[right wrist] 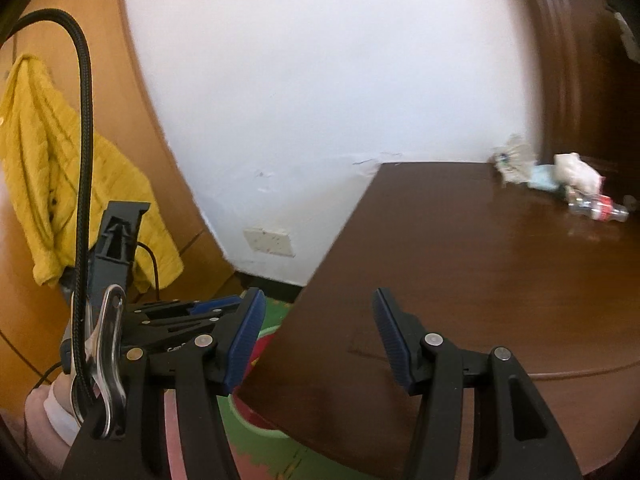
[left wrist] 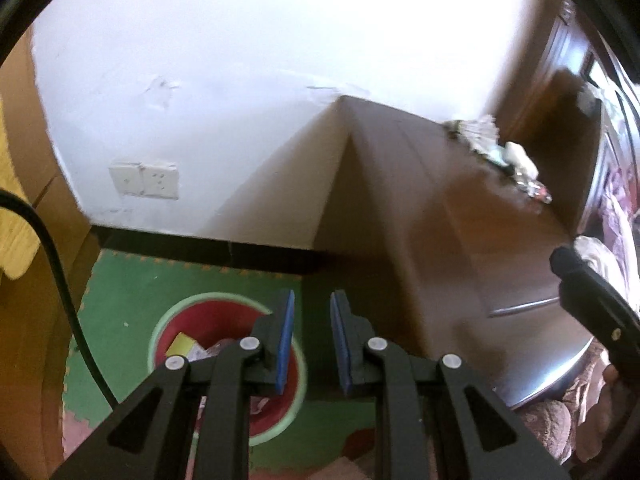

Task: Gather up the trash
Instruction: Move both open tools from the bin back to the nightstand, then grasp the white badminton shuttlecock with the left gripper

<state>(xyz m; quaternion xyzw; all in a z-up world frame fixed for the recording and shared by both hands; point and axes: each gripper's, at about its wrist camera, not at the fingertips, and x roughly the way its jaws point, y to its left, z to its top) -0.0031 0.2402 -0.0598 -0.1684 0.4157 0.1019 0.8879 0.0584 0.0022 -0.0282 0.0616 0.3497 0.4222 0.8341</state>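
My left gripper (left wrist: 312, 304) hangs over a red bin with a green rim (left wrist: 158, 332) on the floor. Its blue pads stand a narrow gap apart with nothing between them. Inside the bin lie a yellow piece (left wrist: 182, 346) and crumpled paper. My right gripper (right wrist: 319, 300) is open wide and empty over the near corner of the brown table (right wrist: 460, 280). At the table's far right lie crumpled paper (right wrist: 514, 158), a white wad (right wrist: 576, 168) and a plastic bottle (right wrist: 596, 204) with a red label. The table edge hides most of the bin (right wrist: 260, 360) in the right wrist view.
A green foam mat (left wrist: 120, 292) covers the floor below a white wall with an outlet (left wrist: 144, 178). A yellow jacket (right wrist: 48, 152) hangs on wooden furniture at the left. A black cable (left wrist: 60, 280) runs down the left side. Patterned bedding (left wrist: 616, 200) lies beyond the table.
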